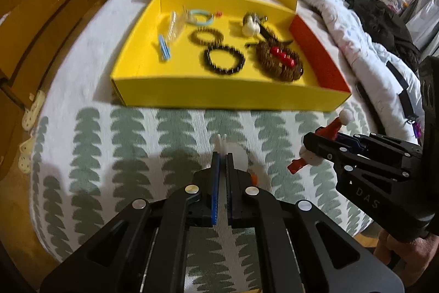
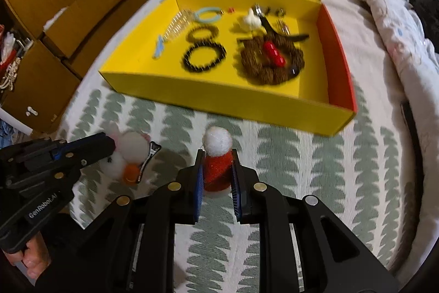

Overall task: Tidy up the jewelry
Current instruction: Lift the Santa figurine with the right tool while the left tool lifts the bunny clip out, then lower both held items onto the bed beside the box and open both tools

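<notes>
Both pieces seem on their way to the yellow tray near the bed's far edge: the right hand-held gripper pinches a red Santa-hat clip, the left hand-held gripper is clamped on a white plush hair clip, its fingers hiding the grip; blur smears the tray's bracelets, so free spots must be judged carefully.

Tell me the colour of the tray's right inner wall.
Red, while the rest of the tray is yellow; the right wrist view shows it best.

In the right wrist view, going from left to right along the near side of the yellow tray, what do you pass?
Blue hair clip → large black bead bracelet → brown bead bracelet with red beads → the tray's red side wall.
</notes>
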